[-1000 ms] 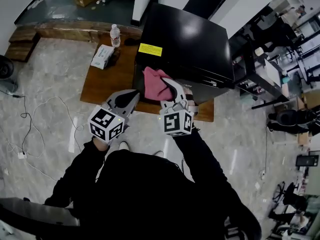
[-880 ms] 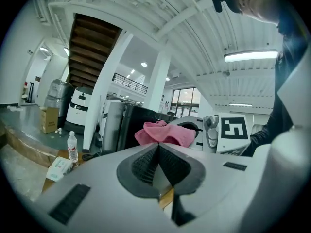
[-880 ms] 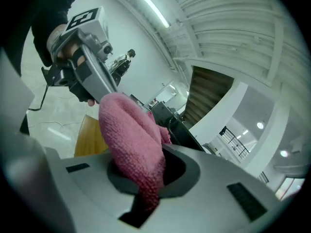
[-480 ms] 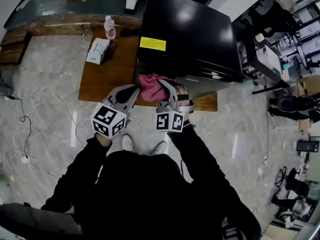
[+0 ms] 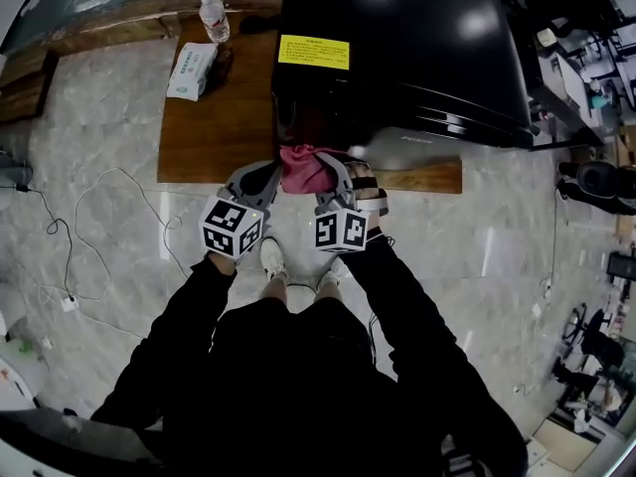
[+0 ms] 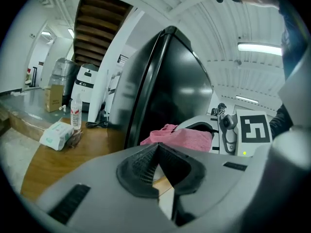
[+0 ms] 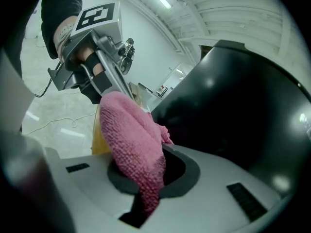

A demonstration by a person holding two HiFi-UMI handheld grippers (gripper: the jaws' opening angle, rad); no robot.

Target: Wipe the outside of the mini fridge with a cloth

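Head view, right tongs (image 5: 334, 173) outstretched, clamping cloth (image 5: 302, 170)

1 fridge (image 5: 397, 48), 1 cloth (image 5: 303, 167), 2 grippers (image 5: 260, 175) (image 5: 336, 172), 1 bottle (image 5: 213, 18), 1 tissue pk (image 5: 191, 71), 1 tbl (image 5: 214, 127)

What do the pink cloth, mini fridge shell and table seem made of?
The pink cloth: matte looped terry fabric; nubby loops show. The mini fridge: glossy black shell, likely painted metal or plastic; mirrors ceiling lights. The table: brown wood or veneer, slight sheen, grain streaks.
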